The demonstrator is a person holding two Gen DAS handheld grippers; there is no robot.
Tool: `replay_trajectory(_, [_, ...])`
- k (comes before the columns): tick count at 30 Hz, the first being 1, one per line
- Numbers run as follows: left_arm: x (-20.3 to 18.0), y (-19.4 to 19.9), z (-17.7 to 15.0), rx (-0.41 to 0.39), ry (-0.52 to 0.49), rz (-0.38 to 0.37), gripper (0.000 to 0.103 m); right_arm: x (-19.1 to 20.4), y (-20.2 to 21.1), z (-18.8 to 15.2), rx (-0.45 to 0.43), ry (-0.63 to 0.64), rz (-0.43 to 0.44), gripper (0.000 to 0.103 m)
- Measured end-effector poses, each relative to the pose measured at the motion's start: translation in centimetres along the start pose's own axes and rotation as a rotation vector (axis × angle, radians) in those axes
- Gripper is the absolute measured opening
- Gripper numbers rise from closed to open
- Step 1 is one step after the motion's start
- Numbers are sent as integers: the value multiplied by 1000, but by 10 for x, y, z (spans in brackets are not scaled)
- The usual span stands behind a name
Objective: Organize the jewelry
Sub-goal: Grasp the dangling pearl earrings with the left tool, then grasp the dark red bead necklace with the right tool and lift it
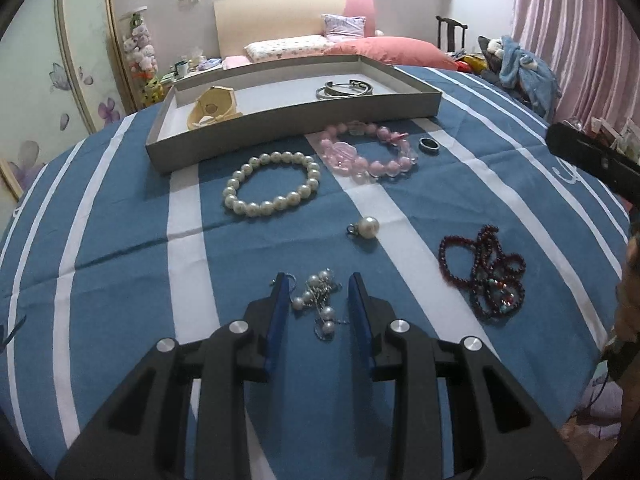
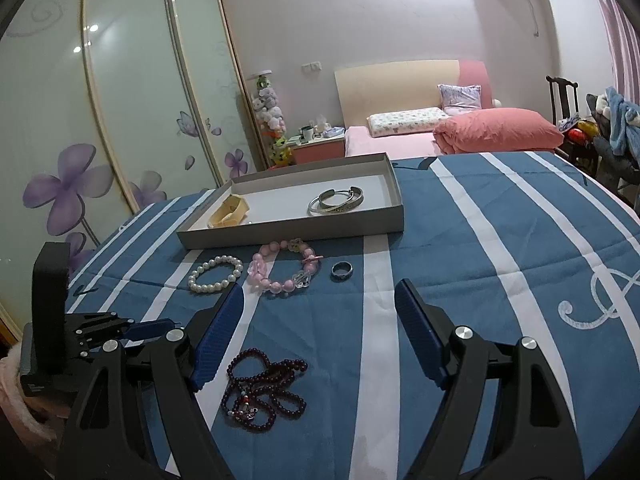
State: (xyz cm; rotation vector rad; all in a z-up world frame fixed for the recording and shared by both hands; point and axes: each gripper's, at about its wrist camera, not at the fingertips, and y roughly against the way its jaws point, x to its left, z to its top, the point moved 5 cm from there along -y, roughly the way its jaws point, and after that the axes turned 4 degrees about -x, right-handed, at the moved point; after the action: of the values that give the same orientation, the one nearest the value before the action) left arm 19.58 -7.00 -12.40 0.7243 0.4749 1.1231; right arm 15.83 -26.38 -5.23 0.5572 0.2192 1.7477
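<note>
My left gripper [image 1: 318, 282] is open, low over the blue striped cloth, its blue pads either side of a small pearl-and-chain piece [image 1: 318, 300]. Beyond lie a single pearl pendant [image 1: 366, 227], a white pearl bracelet [image 1: 272, 184], a pink bead bracelet [image 1: 368, 152], a dark ring [image 1: 429, 145] and a dark red bead strand [image 1: 486, 276]. The grey tray [image 1: 296, 120] holds silver bangles [image 1: 344, 89] and a cream band [image 1: 212, 110]. My right gripper [image 2: 320, 296] is open above the red bead strand [image 2: 264, 388]; the tray [image 2: 292, 232] lies ahead of it.
The cloth-covered table [image 2: 500, 248] spreads to the right. A bed with pink bedding [image 2: 496, 132] and a wardrobe with flower-print doors [image 2: 120, 120] stand behind. The left gripper's body [image 2: 80, 328] shows at the right view's left edge.
</note>
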Motion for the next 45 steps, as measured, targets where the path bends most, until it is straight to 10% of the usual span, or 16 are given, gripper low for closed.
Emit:
replay_trajectory(8, [-4,1,-1,-7,-31,41,12,2,-1,-5,14,-2,17,78])
replay_trajectory(34, [94,85,28,-246,231,120,10,46,-26,-57,275,154,51,92])
replay_trajectory(45, [95,90,26,-259,237,112,10,53,-42,-67,354,254,-14,82])
